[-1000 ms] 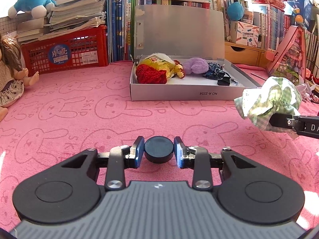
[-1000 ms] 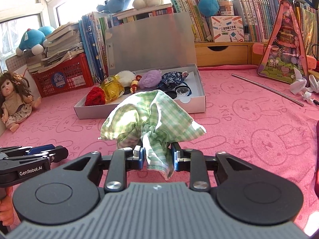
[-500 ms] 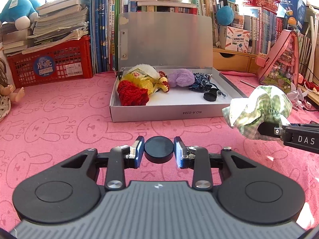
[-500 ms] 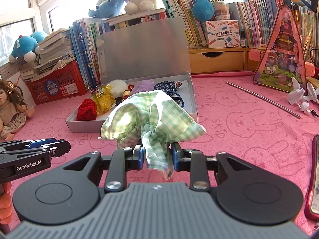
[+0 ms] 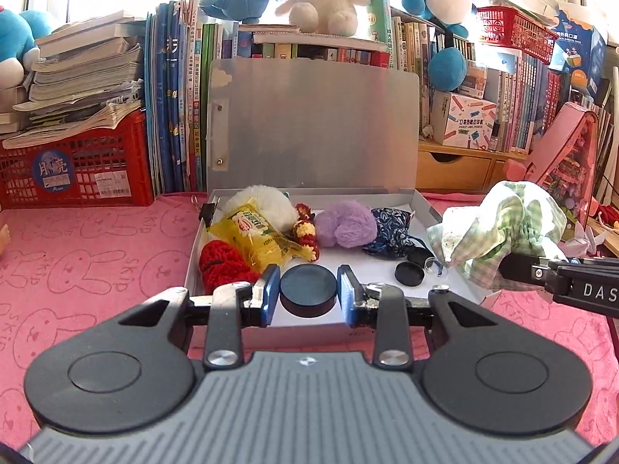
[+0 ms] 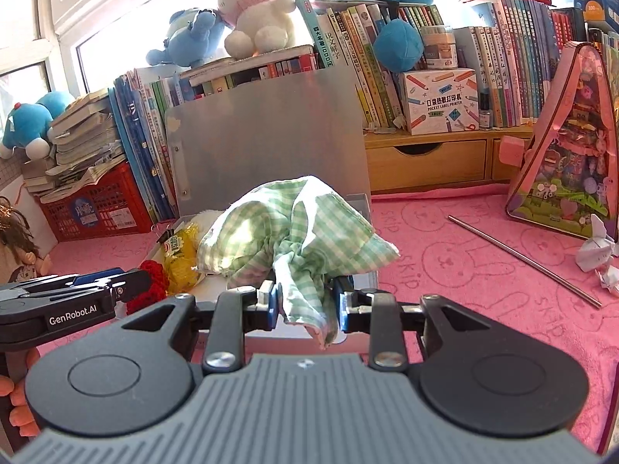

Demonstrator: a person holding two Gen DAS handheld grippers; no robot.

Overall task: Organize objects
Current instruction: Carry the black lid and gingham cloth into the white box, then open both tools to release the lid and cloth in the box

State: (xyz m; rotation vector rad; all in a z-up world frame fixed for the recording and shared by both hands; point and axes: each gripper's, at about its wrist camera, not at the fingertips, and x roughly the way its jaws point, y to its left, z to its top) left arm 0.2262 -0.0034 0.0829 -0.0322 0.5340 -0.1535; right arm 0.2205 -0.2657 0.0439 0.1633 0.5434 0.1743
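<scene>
My left gripper (image 5: pixel 308 292) is shut on a flat round black lid (image 5: pixel 308 290) and hovers over the front edge of the white open box (image 5: pixel 423 203). My right gripper (image 6: pixel 305 301) is shut on a bunched green-checked cloth (image 6: pixel 294 228), which hangs over the box's right front corner; in the left wrist view the same cloth (image 5: pixel 503 228) shows at the right. Inside the box lie a red knitted piece (image 5: pixel 222 265), a yellow packet (image 5: pixel 259 237), a purple fluffy ball (image 5: pixel 346 224), a dark blue pouch (image 5: pixel 389 230) and another black lid (image 5: pixel 409 272).
The box's grey lid (image 5: pixel 313 123) stands upright behind it. Books, plush toys and a red crate (image 5: pixel 77 166) line the back wall. A metal rod (image 6: pixel 522 259), folded white paper (image 6: pixel 595 255) and a pink triangular toy case (image 6: pixel 568 162) lie on the pink mat at right.
Both grippers have moved forward and risen toward the box, which now fills more of each view. The lid and the cloth stay held as before.
</scene>
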